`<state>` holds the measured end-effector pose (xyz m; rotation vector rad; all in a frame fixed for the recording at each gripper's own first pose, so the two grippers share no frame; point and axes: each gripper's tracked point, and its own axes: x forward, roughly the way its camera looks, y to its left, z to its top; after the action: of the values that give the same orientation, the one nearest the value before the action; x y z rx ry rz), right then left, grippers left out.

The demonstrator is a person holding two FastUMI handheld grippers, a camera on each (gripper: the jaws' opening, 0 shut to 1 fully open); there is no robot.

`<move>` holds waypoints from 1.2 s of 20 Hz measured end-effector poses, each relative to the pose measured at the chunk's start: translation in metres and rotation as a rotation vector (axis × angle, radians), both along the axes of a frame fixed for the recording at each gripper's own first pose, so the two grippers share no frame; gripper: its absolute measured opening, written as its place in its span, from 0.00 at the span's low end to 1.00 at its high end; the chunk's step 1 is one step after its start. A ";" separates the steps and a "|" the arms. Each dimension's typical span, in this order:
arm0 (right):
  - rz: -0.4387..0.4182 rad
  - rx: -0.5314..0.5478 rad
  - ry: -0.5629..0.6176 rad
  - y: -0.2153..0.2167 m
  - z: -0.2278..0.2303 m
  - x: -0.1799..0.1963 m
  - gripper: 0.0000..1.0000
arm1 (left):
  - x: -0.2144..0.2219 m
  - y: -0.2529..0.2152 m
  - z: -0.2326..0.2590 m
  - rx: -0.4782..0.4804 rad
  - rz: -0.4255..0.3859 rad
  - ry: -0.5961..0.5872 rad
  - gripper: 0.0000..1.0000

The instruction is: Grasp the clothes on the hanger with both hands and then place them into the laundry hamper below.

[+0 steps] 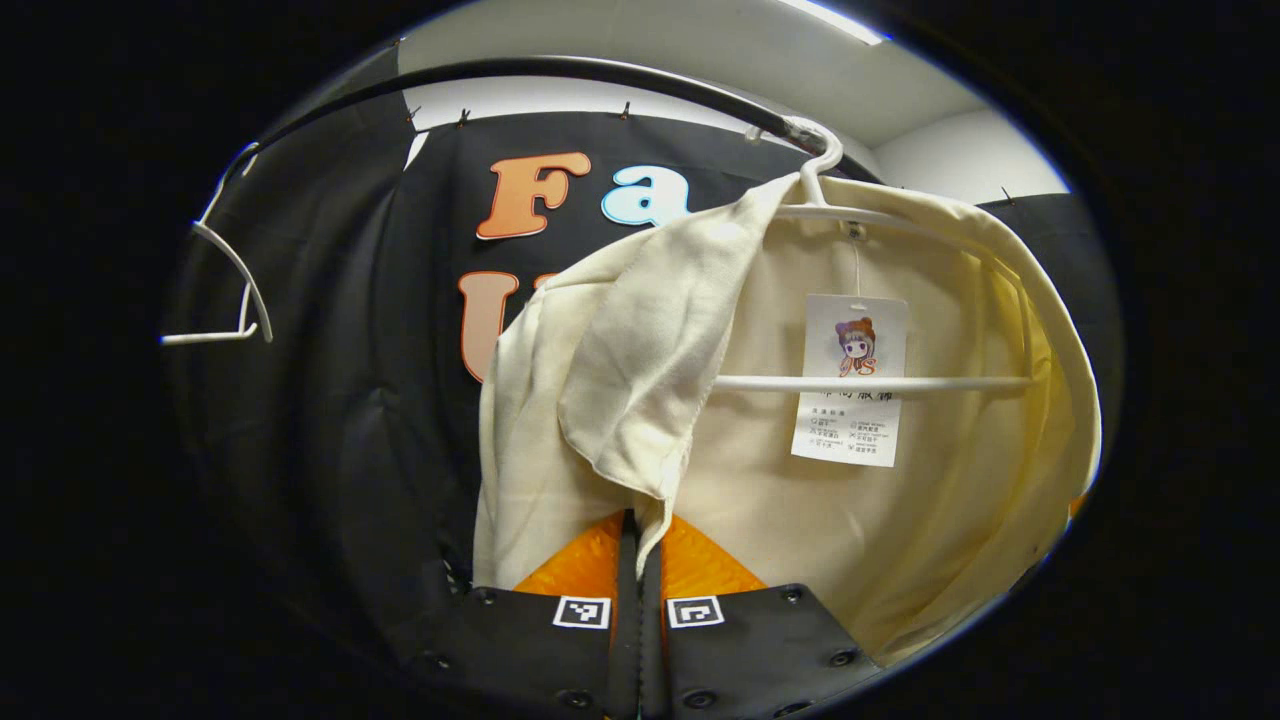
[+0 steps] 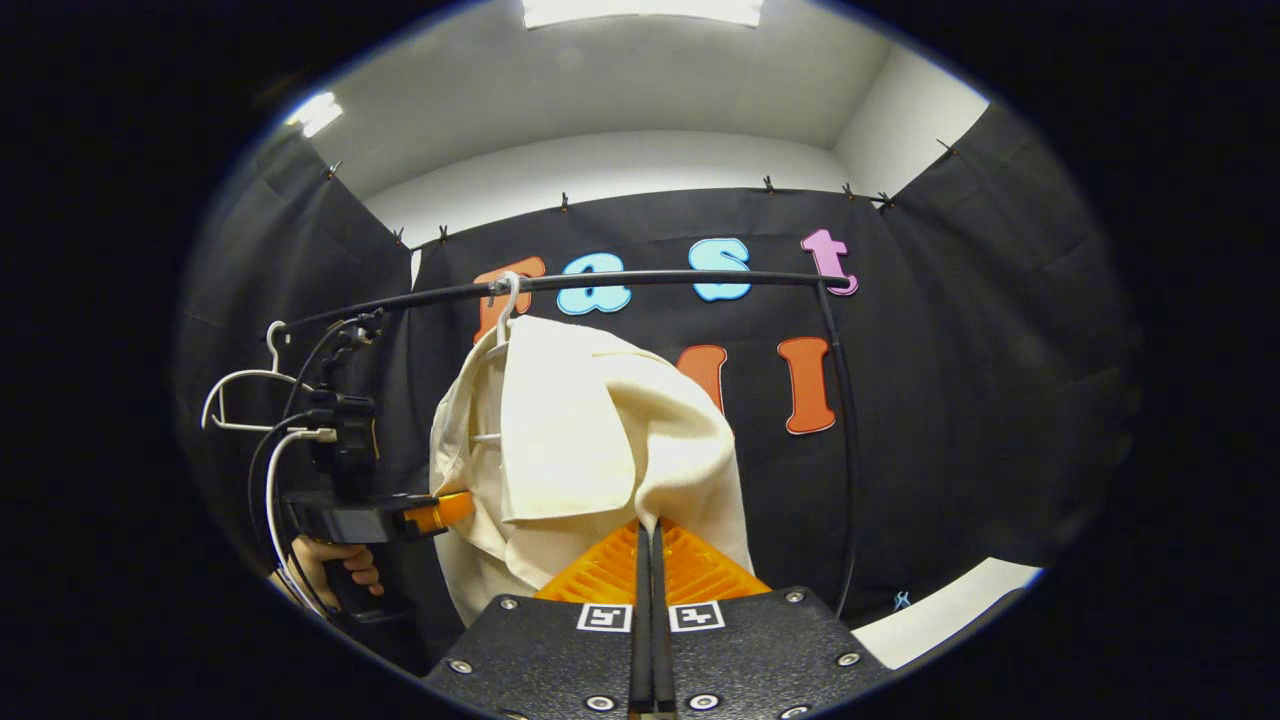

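You are pinching the soft, light cream garment [image 1: 850, 500] with both grippers, left gripper [image 1: 637, 520] and right gripper [image 2: 652, 530] each clamped on a hem fold; it looks likely to slip.

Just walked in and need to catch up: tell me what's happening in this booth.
A person is pulling a cream garment off a white hanger that hangs on a black rail. Each hand holds a tool. The left tool is closed on a fold of the fabric, and the right tool is closed on another edge. The garment is on the hanger, bunched up between the two grips. An empty hanger hangs farther along the rail.
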<state>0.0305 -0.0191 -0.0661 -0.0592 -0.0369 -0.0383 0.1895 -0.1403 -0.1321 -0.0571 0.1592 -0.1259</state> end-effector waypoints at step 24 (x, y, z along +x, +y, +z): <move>-0.198 -0.039 -0.106 -0.080 0.113 0.018 0.00 | -0.036 0.124 0.139 0.099 0.213 -0.251 0.07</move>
<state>0.0480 -0.0994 0.0473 -0.0993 -0.1378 -0.2388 0.1533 -0.0167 0.0073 0.0405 -0.0922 0.0875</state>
